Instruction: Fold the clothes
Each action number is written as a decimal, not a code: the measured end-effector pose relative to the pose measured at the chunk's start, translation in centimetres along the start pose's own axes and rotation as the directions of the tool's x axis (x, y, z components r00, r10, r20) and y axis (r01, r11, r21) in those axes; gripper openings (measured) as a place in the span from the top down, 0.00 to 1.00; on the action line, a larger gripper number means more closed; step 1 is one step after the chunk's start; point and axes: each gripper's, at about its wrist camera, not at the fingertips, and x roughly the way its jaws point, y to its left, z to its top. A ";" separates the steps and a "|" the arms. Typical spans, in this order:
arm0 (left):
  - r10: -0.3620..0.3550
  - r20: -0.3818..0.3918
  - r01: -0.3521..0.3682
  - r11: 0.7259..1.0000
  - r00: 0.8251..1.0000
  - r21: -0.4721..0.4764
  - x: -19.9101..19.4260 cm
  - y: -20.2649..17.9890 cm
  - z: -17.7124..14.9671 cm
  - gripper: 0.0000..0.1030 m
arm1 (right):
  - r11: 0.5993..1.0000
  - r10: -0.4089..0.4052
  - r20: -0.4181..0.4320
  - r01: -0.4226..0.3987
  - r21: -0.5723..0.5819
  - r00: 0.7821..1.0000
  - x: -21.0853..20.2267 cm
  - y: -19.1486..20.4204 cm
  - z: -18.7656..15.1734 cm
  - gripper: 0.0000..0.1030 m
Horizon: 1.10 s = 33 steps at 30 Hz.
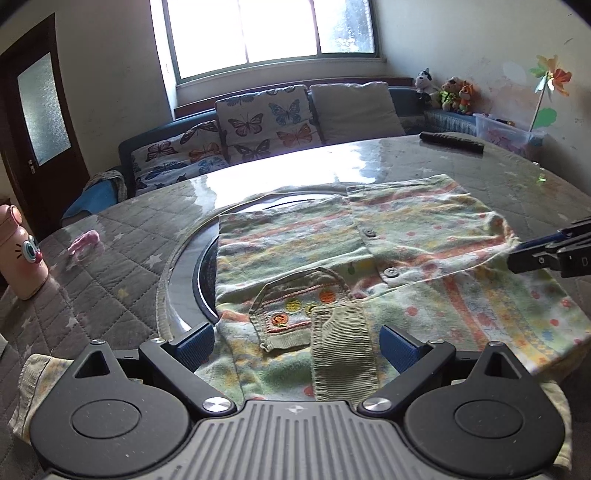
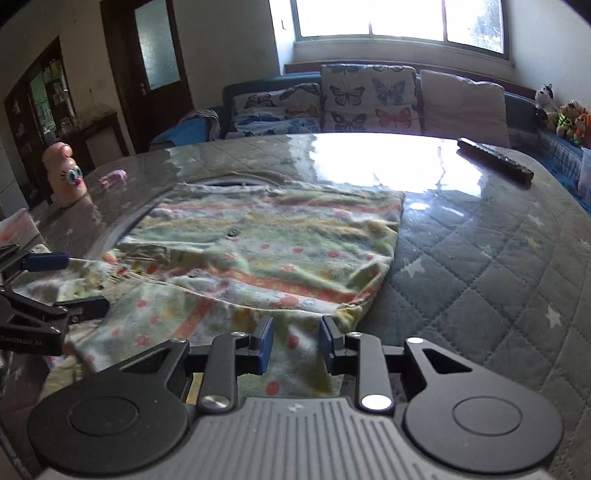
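Child's knit cardigan (image 1: 369, 258) w/ pastel stripes + dots lies spread on the round table (image 1: 122, 266), partly over the table's recessed centre ring (image 1: 192, 258). Two buttons show along the placket; olive-trimmed pocket (image 1: 295, 310) w/ embroidered fruit sits near the front edge, ribbed cuff (image 1: 343, 354) lying just right of it. Near hem hangs a bit over the table edge.

Left gripper (image 1: 297, 345) is low over the near edge, jaws spread wide, pocket and cuff btwn the blue pads, nothing clamped. Right gripper (image 2: 297, 345) hovers over the garment's near-right part, jaws about half apart w/ cloth below the gap; not gripping any fabric as far as visible. In left wrist view it comes in from the right edge at the folded sleeve area.

Table has grey quilted star cover under clear glossy sheet. Pink cartoon-face bottle (image 1: 20, 254) at far left, small pink item (image 1: 84, 240) near it, black remote (image 1: 451, 142) at far right. Beyond: sofa w/ butterfly cushions (image 1: 262, 122), window (image 1: 269, 33), plush toys (image 1: 448, 94), pinwheel (image 1: 550, 79).
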 end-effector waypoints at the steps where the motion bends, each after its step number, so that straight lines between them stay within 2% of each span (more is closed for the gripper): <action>1: 0.008 -0.006 -0.008 1.000 1.000 0.003 0.4 0.0 0.0 0.05 | 1.000 -0.003 -0.006 0.003 -0.001 1.000 0.3 -0.1 -0.1 0.74; 3: 0.013 -0.023 -0.013 1.000 1.000 0.014 1.0 -0.1 -0.2 0.04 | 1.000 -0.010 -0.014 0.010 -0.005 1.000 0.6 -0.1 -0.3 0.73; 7: 0.016 -0.025 -0.015 1.000 1.000 0.023 1.1 0.0 -0.4 0.04 | 0.997 -0.010 -0.002 0.010 -0.081 1.000 0.1 1.6 0.0 0.62; 9: 0.016 -0.015 -0.015 1.000 1.000 0.006 0.6 0.4 -0.4 0.05 | 0.993 0.003 0.004 -0.002 -0.120 1.000 0.0 2.6 0.2 0.62; 13: 0.041 0.012 -0.041 0.998 0.999 -0.049 -1.0 2.3 -0.3 0.06 | 0.979 0.078 0.005 -0.076 -0.188 0.997 0.1 5.5 0.3 0.62; 18: 0.126 0.019 -0.122 0.984 0.992 -0.129 -3.1 5.9 -1.1 0.08 | 0.954 0.137 -0.008 -0.134 -0.269 0.991 1.1 9.1 0.2 0.62; 24: 0.241 -0.035 -0.242 0.938 0.970 -0.249 -4.7 10.8 -3.5 0.16 | 0.929 0.155 -0.033 -0.157 -0.334 0.987 1.9 11.3 -0.4 0.61; 27: 0.293 -0.057 -0.296 0.904 0.954 -0.308 -5.6 13.1 -4.8 0.18 | 0.924 0.162 -0.017 -0.158 -0.348 0.987 1.4 11.8 -0.3 0.61; 31: 0.346 -0.084 -0.351 0.858 0.934 -0.376 -6.4 15.7 -6.2 0.21 | 0.917 0.170 -0.045 -0.174 -0.359 0.984 2.2 12.5 -0.7 0.57; 33: 0.362 -0.100 -0.369 0.834 0.927 -0.409 -6.6 16.8 -6.7 0.27 | 0.915 0.165 -0.044 -0.170 -0.367 0.985 2.4 12.6 -1.0 0.57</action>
